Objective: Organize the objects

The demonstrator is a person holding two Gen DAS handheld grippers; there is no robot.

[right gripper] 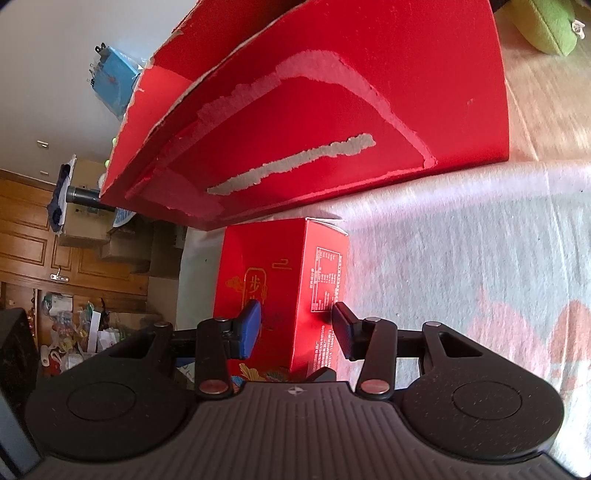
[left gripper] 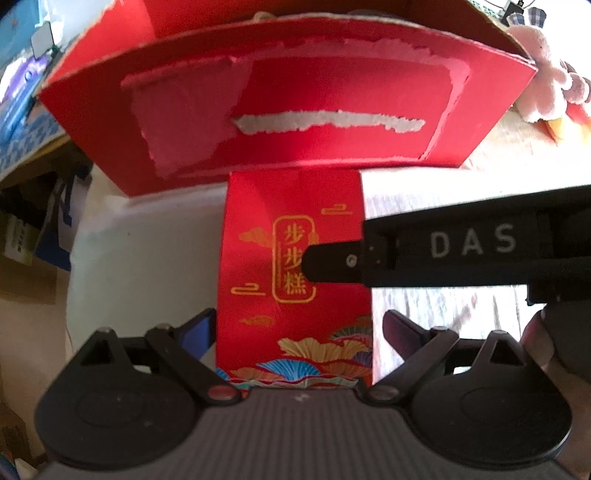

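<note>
We see a small red box point(left gripper: 295, 280) with gold lettering standing on a pale cloth point(left gripper: 147, 258), just in front of a big red carton point(left gripper: 288, 110) whose front has torn paper patches. The small box reaches up to the carton's lower edge; we cannot tell if they touch.

Our left gripper point(left gripper: 297, 332) has its fingers spread wide, one on each side of the small box near its lower part. The blue pad point(left gripper: 199, 328) sits just beside the box's left face, and the dark finger on the right stands a little apart from it, so nothing is clamped.

Our right gripper point(right gripper: 295, 328) is also at the small box point(right gripper: 284, 288), from the corner side. Its blue pad point(right gripper: 249, 328) lies against the decorated front and the black pad point(right gripper: 345, 328) is near the printed side panel; we cannot tell whether it is squeezing the box or only framing it. In the left view, that gripper's black finger, marked DAS, crosses in from the right with its tip over the box's gold label.

A pink plush toy point(left gripper: 543, 74) lies to the right of the carton, and a green cushion point(right gripper: 546, 26) sits in the far corner beyond it.
</note>
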